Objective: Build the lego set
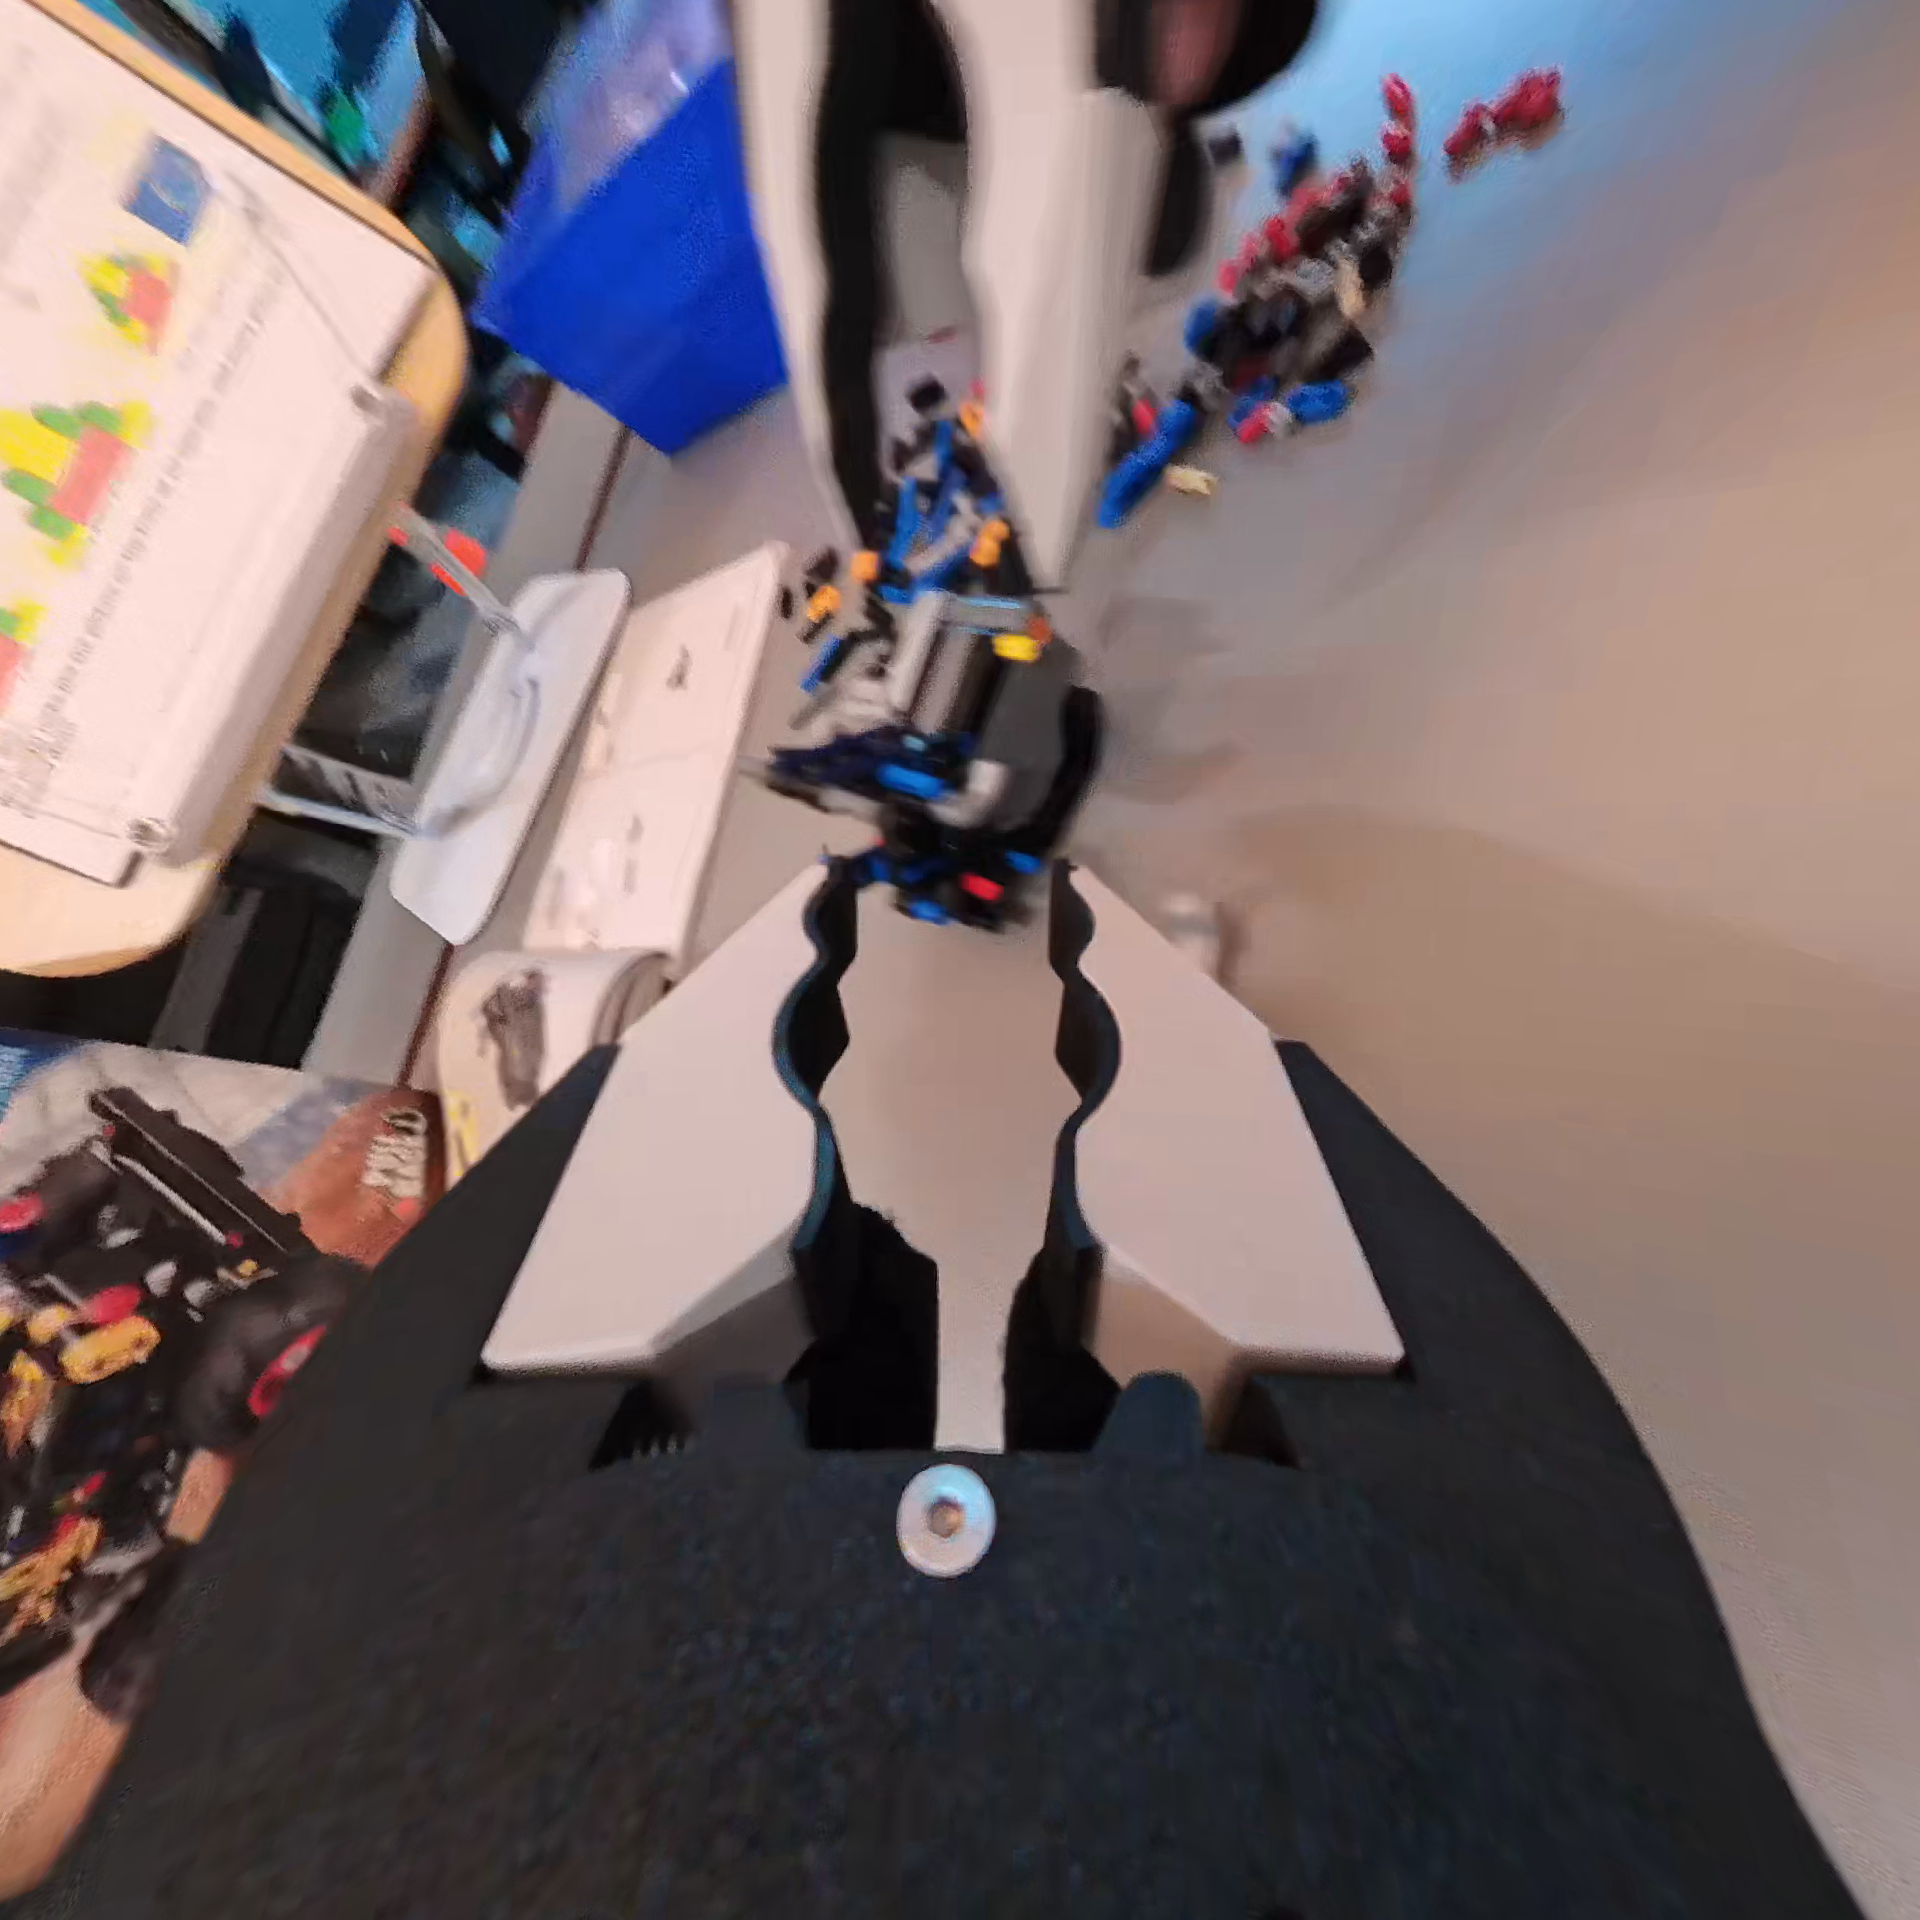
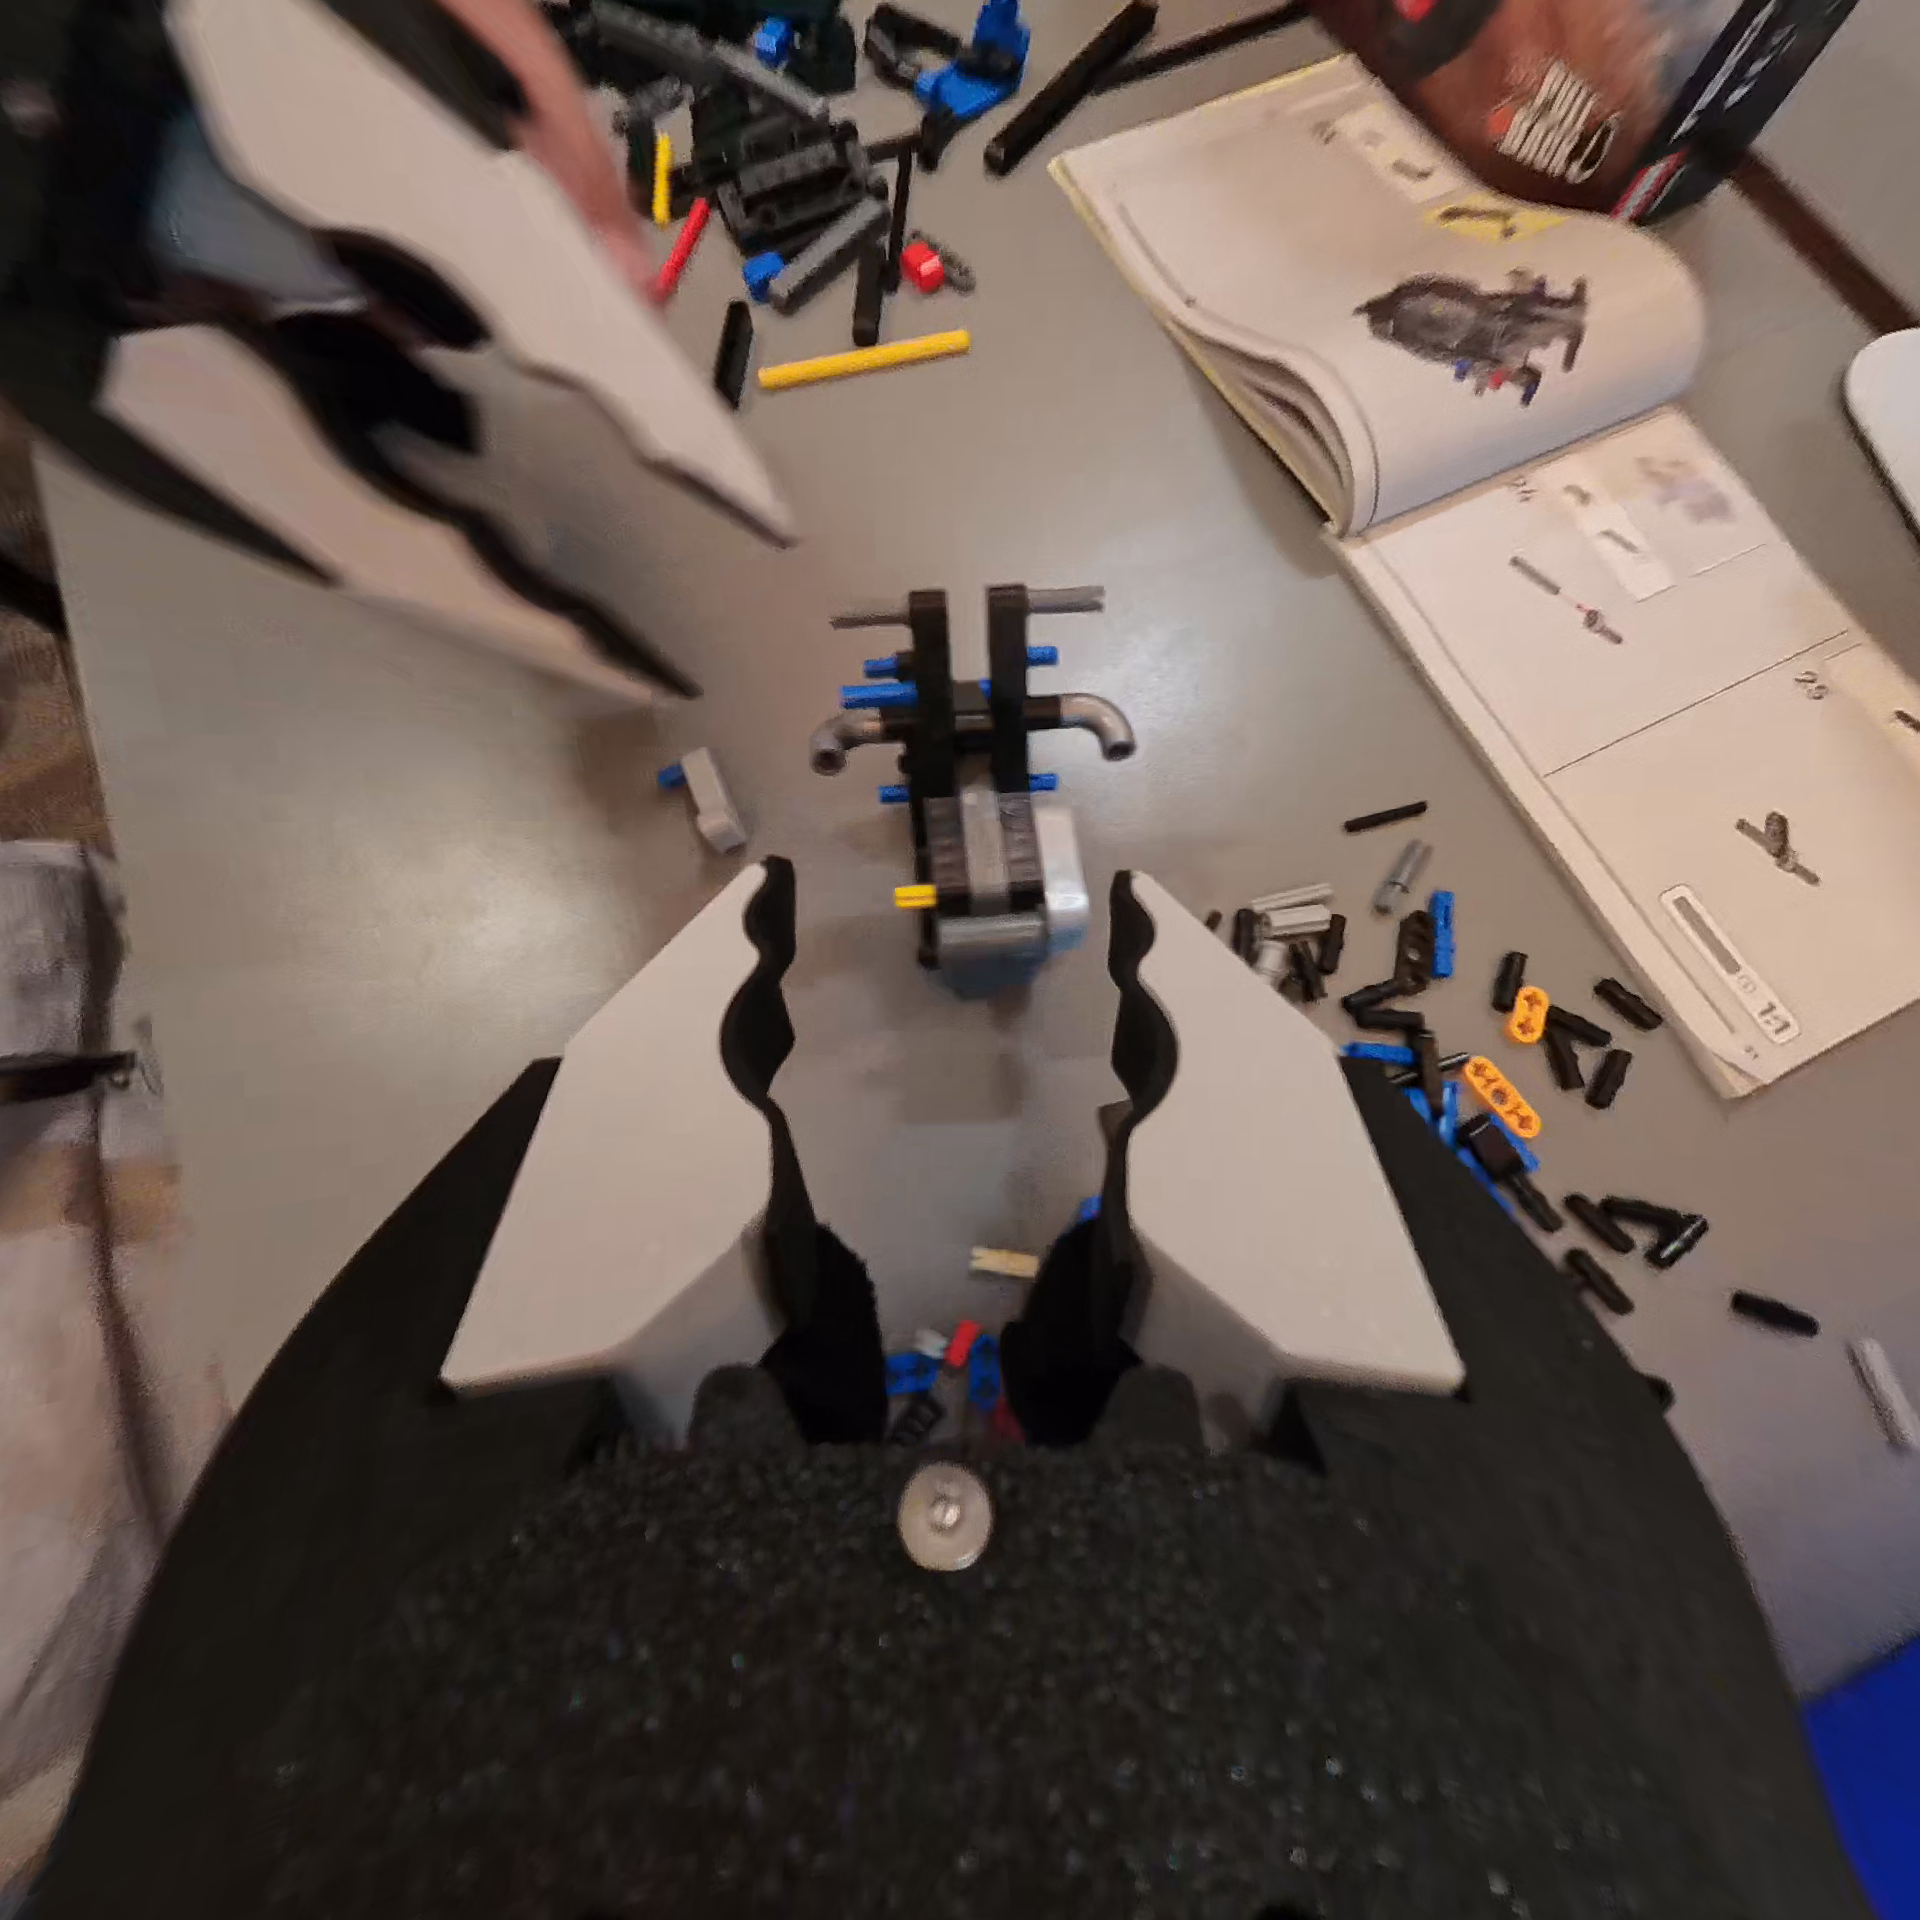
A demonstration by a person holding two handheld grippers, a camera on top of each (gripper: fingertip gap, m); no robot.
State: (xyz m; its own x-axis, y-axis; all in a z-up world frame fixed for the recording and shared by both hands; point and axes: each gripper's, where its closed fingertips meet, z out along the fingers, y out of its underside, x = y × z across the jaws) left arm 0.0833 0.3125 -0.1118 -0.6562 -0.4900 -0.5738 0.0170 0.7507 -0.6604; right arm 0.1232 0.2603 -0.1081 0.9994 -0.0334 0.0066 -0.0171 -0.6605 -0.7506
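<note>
A partly built lego assembly (image 2: 971, 790) of black beams, blue pins and grey curved tubes stands on the grey worktop (image 2: 416, 883), its long axis running straight away from the right hand-held gripper (image 2: 945, 894). That gripper hovers wide open and empty just short of it. The left hand-held gripper (image 1: 940, 894), also open and empty, faces the blurred model from the other side.

Your lego assembly (image 2: 971, 790) is black and grey with blue pins, one yellow. Worktop (image 2: 364, 883) plain grey. Fingers (image 2: 665, 1143) light grey, black-lined.

Soft indoor light, motion blur, fisheye edges
</note>
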